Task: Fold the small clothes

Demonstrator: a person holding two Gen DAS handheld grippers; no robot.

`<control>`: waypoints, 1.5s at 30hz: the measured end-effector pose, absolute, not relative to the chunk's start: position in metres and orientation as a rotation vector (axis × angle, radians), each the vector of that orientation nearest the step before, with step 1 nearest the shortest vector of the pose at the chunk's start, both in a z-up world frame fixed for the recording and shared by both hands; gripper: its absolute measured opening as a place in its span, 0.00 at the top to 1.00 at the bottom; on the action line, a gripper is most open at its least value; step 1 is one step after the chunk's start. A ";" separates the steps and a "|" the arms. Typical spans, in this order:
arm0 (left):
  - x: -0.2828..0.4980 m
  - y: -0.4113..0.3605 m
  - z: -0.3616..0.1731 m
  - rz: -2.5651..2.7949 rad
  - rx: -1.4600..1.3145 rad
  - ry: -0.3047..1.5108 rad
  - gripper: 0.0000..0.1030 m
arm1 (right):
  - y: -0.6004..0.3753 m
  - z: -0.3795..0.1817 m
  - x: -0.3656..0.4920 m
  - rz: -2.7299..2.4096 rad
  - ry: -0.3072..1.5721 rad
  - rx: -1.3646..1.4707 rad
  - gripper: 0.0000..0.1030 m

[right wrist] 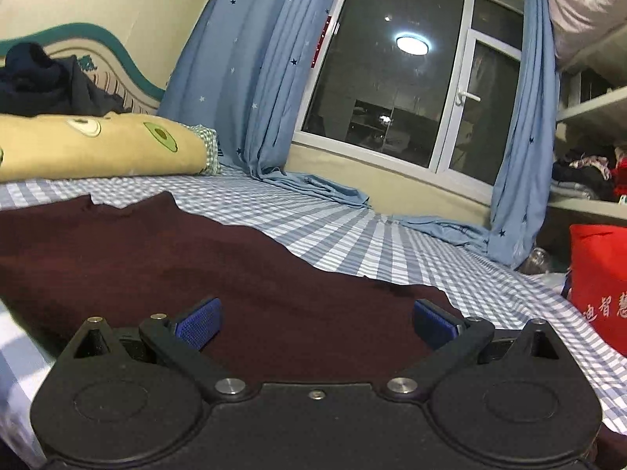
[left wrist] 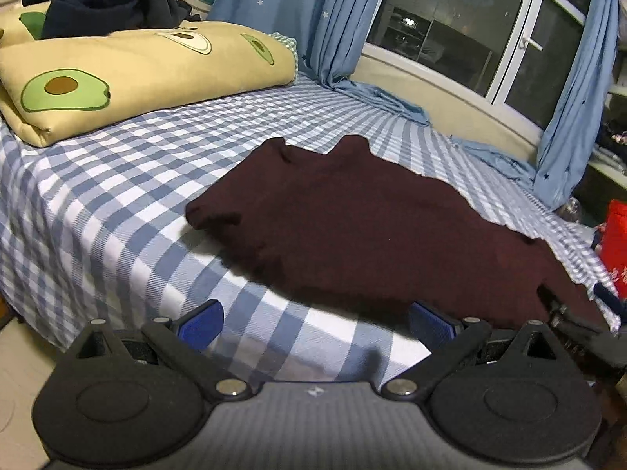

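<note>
While both claws gape, a maroon garment (left wrist: pixel 352 227) covers the bed (left wrist: pixel 117 203).

Your maroon garment (left wrist: pixel 352 227) lies spread flat across the checked bedsheet (left wrist: pixel 117 196), lightly wrinkled, edges uneven.

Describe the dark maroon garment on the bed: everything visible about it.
The maroon garment is a dark, matte, soft-looking knit top, spread mostly flat on the blue-and-white checked bedsheet. It looks plain, with no print visible. Its far edge shows two raised humps with a dip between them; a short flap sticks out on one side. Mild wrinkles cross it. Both tools are open: the left tool sits at its near edge, the right tool above it, neither gripping.
</note>
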State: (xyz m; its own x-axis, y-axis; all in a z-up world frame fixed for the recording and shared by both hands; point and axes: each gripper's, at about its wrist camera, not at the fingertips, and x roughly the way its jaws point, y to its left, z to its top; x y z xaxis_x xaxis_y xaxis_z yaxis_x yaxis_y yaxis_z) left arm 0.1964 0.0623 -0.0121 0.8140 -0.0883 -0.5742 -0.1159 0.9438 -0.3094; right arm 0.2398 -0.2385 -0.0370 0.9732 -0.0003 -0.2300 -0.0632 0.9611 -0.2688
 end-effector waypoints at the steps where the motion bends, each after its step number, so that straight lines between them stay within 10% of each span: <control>1: 0.197 0.061 -0.012 0.009 -0.349 0.616 0.01 | -0.238 -0.040 0.239 0.032 0.229 -0.284 0.00; 38: 0.244 0.074 -0.032 0.121 -0.592 0.529 0.02 | -0.254 -0.063 0.233 0.023 0.269 -0.062 0.00; 45: 0.232 0.075 -0.035 0.224 -0.628 0.472 0.45 | -0.254 -0.064 0.233 0.022 0.267 -0.061 0.00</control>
